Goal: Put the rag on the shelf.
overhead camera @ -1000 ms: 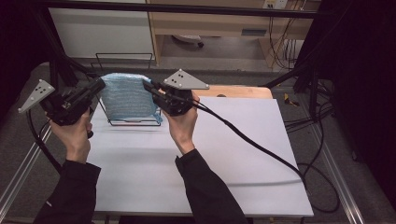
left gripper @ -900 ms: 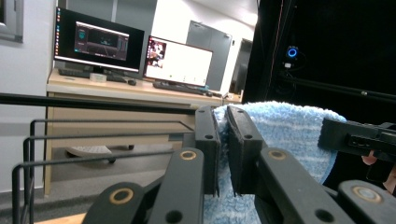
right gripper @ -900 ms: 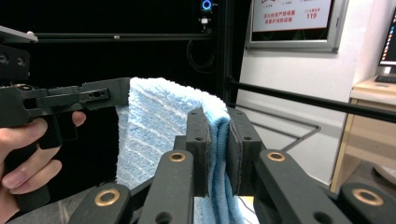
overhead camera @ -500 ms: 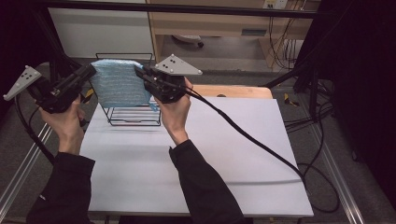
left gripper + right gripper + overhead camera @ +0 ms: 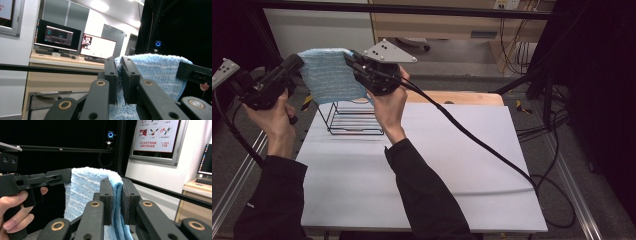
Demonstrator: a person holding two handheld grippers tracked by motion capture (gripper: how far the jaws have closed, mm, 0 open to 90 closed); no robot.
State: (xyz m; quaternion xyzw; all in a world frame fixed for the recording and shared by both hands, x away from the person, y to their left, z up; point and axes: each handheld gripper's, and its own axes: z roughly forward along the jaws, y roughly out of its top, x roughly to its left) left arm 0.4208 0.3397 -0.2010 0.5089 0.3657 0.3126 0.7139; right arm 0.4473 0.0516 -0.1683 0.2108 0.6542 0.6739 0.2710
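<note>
A light blue towel [image 5: 329, 75] hangs stretched in the air between both grippers, above a black wire rack [image 5: 353, 119]. My left gripper [image 5: 298, 62] is shut on the towel's left top edge; in the left gripper view the towel [image 5: 157, 72] is pinched between the jaws of this gripper [image 5: 119, 75]. My right gripper [image 5: 349, 56] is shut on the right top edge. In the right gripper view the towel [image 5: 85, 190] folds over between the jaws of the right gripper [image 5: 117, 197], with the left gripper [image 5: 67, 176] and its hand beyond.
The wire rack stands at the back left of the white table [image 5: 462, 150]. A wooden board [image 5: 462, 98] lies along the table's far edge. The right gripper's cable [image 5: 482, 150] trails across the table to the right. Dark stands and cables sit off the right side.
Both hands have risen with the towel, lifting it clear off the wire rack. The rack now stands bare below the hanging cloth.
</note>
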